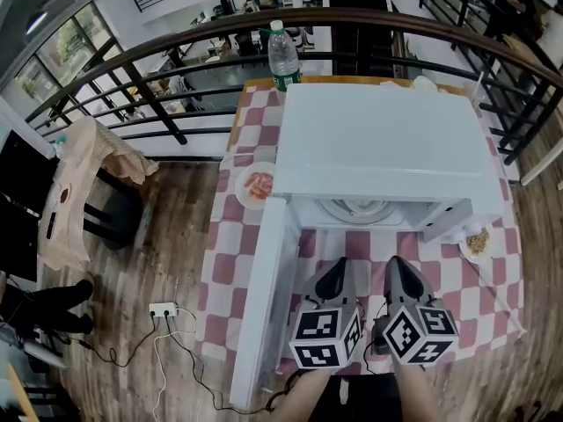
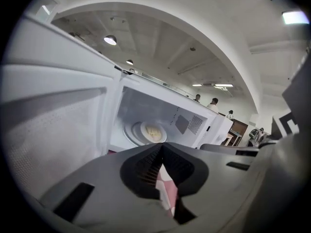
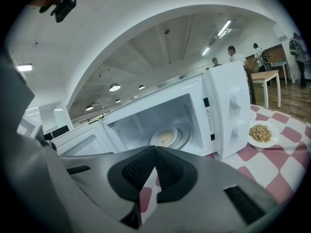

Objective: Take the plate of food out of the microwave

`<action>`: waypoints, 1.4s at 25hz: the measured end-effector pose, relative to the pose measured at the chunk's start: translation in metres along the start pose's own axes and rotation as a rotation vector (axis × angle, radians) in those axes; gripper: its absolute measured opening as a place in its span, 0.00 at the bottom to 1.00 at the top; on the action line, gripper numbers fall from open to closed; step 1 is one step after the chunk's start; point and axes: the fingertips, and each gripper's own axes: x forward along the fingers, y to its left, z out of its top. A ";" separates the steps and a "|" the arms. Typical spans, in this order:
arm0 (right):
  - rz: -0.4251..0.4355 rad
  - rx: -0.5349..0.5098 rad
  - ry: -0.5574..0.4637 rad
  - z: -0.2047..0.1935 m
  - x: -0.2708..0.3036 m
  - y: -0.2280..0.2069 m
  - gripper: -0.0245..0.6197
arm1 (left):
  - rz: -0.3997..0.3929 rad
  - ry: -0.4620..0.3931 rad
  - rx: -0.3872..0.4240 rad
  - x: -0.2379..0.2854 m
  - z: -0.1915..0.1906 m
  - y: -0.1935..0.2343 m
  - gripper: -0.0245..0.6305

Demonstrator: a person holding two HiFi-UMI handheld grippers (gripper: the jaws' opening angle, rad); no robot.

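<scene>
The white microwave (image 1: 378, 148) stands on the checked table with its door (image 1: 264, 297) swung open to the left. Inside, on the turntable, sits the plate of pale food (image 2: 151, 132), also seen in the right gripper view (image 3: 165, 138); the head view shows only its front rim (image 1: 359, 207). My left gripper (image 1: 339, 271) and right gripper (image 1: 400, 271) hover side by side over the table just before the opening, both pointing into it. The left gripper (image 2: 162, 147) is shut on nothing. Nothing sits in the shut right gripper (image 3: 155, 149) either.
A plate of grainy food (image 1: 477, 243) lies right of the microwave. A plate of reddish food (image 1: 257, 185) lies to its left, behind the door. A plastic bottle (image 1: 283, 55) stands at the table's far edge by a railing (image 1: 176, 55). Cables and a power strip (image 1: 163, 309) lie on the floor.
</scene>
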 end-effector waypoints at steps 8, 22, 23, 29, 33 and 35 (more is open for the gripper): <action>0.016 -0.041 0.054 -0.012 0.032 -0.013 0.04 | 0.019 0.032 -0.100 0.030 -0.014 0.011 0.05; 0.043 -0.023 0.114 -0.028 0.061 -0.037 0.04 | 0.003 0.022 -0.320 0.087 -0.015 0.016 0.09; 0.040 -0.020 0.112 -0.028 0.061 -0.039 0.04 | 0.005 0.017 -0.340 0.090 -0.014 0.016 0.09; 0.023 -0.009 0.108 -0.024 0.064 -0.053 0.04 | 0.017 -0.003 -0.447 0.109 -0.012 0.018 0.13; 0.008 0.005 0.099 -0.020 0.066 -0.063 0.04 | 0.038 -0.002 -0.524 0.120 -0.015 0.024 0.15; 0.002 0.009 0.100 -0.020 0.066 -0.069 0.04 | 0.039 -0.003 -0.579 0.124 -0.018 0.026 0.20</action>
